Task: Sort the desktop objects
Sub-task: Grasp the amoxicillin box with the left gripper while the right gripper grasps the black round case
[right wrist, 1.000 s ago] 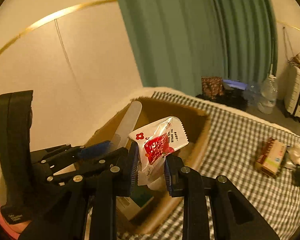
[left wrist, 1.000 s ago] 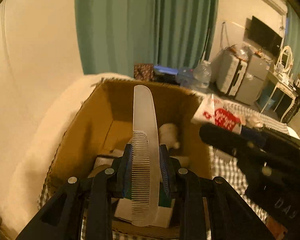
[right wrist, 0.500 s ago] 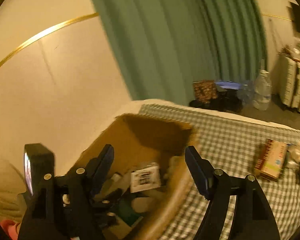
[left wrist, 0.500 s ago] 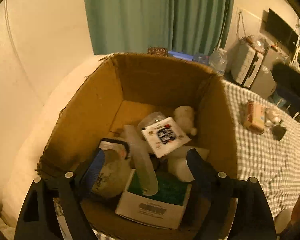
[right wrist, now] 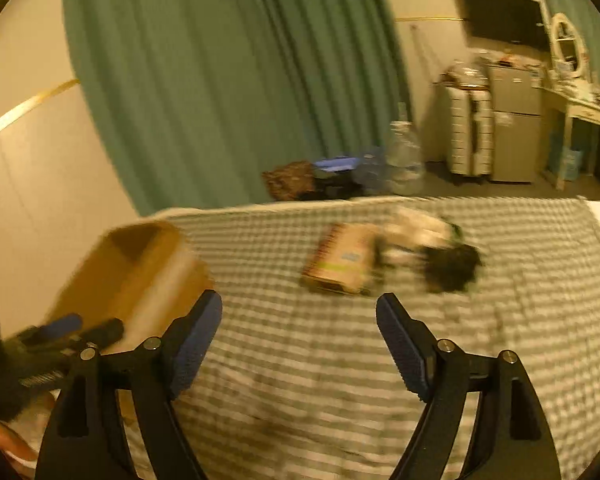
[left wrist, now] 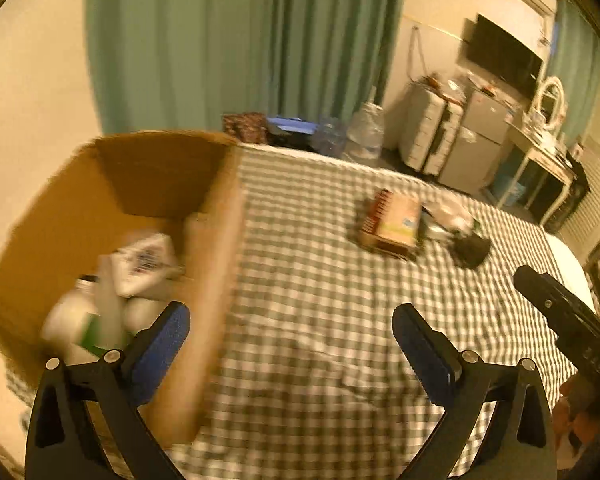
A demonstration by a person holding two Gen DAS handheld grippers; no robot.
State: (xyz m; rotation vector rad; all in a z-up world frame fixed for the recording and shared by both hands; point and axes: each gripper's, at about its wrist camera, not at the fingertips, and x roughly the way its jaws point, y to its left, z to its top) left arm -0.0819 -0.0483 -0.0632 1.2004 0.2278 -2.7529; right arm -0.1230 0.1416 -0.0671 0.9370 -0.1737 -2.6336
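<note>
My left gripper (left wrist: pixel 290 334) and right gripper (right wrist: pixel 299 334) look alike: black angular arms, silver screw heads behind each jaw, and textured blue pads (right wrist: pixel 196 340) lining the jaws' inner faces.

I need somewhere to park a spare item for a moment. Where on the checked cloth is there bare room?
The checked cloth lies bare between the cardboard box and the small carton, and nearer the camera. It is crowded inside the box and around the carton, where a dark object and blurred bits sit close together.
</note>
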